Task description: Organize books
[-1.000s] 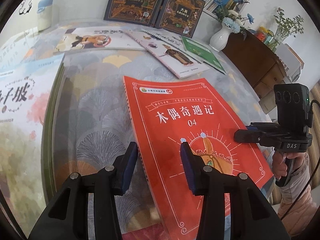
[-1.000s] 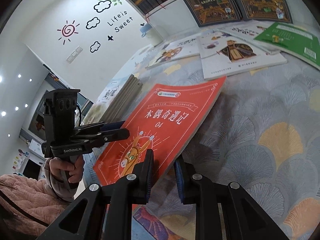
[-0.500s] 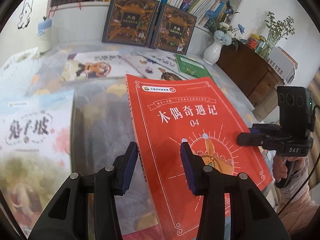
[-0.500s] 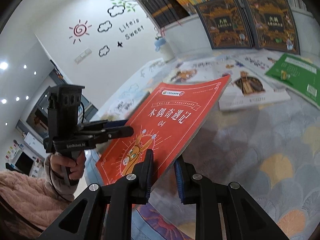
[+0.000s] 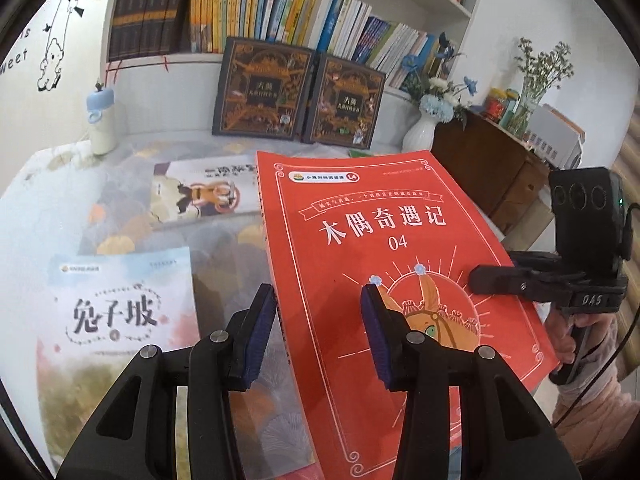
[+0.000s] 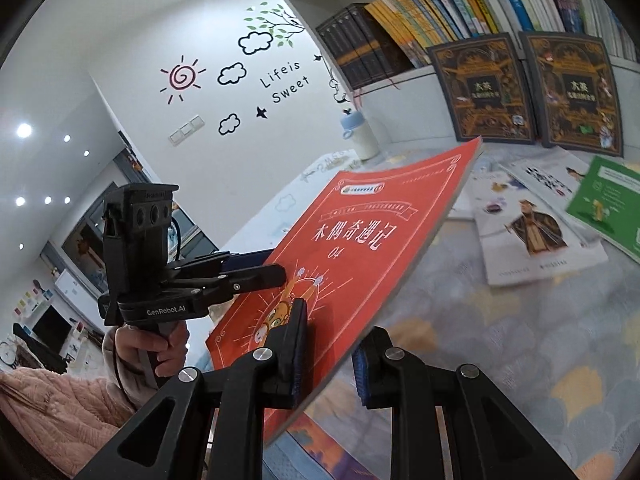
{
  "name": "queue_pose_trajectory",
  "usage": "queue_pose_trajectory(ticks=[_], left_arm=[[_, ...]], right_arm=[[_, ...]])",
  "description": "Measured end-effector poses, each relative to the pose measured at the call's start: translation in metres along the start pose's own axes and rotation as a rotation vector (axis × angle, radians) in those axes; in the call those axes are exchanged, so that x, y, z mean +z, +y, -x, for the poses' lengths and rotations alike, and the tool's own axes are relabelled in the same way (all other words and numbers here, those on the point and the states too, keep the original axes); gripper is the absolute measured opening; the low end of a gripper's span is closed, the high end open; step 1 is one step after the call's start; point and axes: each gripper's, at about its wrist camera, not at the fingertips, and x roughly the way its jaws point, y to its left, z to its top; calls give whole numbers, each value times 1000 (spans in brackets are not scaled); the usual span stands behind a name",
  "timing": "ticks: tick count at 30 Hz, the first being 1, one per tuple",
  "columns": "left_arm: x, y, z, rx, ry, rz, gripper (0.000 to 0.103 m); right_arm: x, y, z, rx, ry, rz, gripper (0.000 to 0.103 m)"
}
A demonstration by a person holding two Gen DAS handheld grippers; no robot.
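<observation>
Bookshelf [image 5: 280, 8] behind, both hand-held grippers [image 5: 318, 320] [image 6: 332, 344] clamp red book [image 5: 384, 264], hiding green book [image 6: 604, 200].

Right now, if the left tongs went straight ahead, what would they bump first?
The red book: the left tongs pinch its edge, and its cover fills the way ahead. Past it probably the dark books leaning at the shelf, though depth is unclear.

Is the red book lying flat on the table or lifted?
Lifted and tilted: the red book slants above the table, far edge raised.
</observation>
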Motion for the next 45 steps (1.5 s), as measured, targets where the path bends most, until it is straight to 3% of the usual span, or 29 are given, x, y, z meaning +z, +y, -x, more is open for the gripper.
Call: queue_pose_trajectory(ticks=[9, 14, 27, 36, 45], left_arm=[[2, 39, 16, -62, -44, 114, 40], [1, 61, 32, -28, -77, 143, 40], [-17, 138, 82, 91, -133, 246, 40], [-50, 182, 70, 109, -89, 349, 40], [-68, 190, 56, 118, -79, 382, 40]], right_arm=[[23, 21, -23, 13, 40, 2, 21], [37, 42, -45, 13, 59, 58, 21], [54, 93, -137, 123, 146, 101, 21], [32, 98, -192, 110, 220, 85, 21], [9, 80, -213, 91, 255, 26, 21]])
